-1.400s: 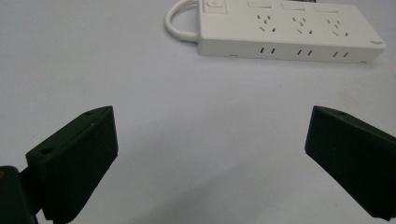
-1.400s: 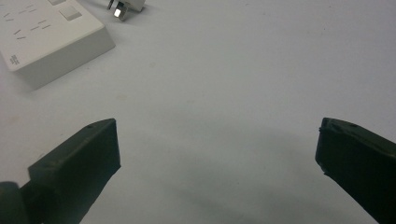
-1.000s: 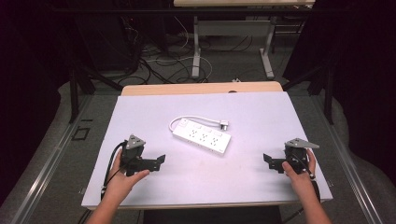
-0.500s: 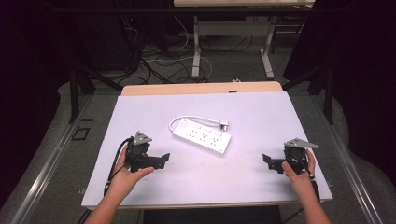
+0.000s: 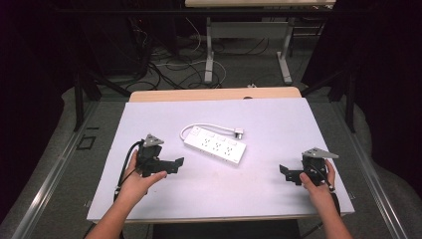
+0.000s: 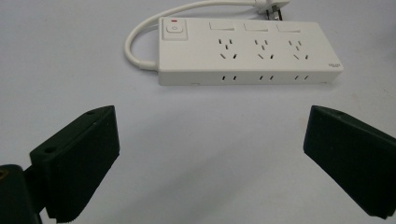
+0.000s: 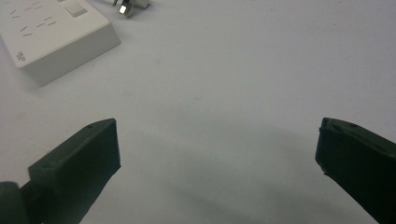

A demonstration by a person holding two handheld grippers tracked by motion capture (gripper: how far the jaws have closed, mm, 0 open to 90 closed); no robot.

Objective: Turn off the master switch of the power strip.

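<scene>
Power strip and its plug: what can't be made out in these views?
- power strip: right gripper view, far end cut off by the top and left edges.
- plug: left gripper view, clipped by the top edge; prongs not countable.
- small print: left gripper view, too small to read.

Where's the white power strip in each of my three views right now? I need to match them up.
High view: power strip lies mid-table, angled, between the two grippers and farther from the person.
Left gripper view: top centre, long side facing the camera, beyond the open jaws.
Right gripper view: its end shows in the top-left corner.
Shared landmark: the plug beside the strip, seen top right in the left gripper view and top left in the right.
</scene>
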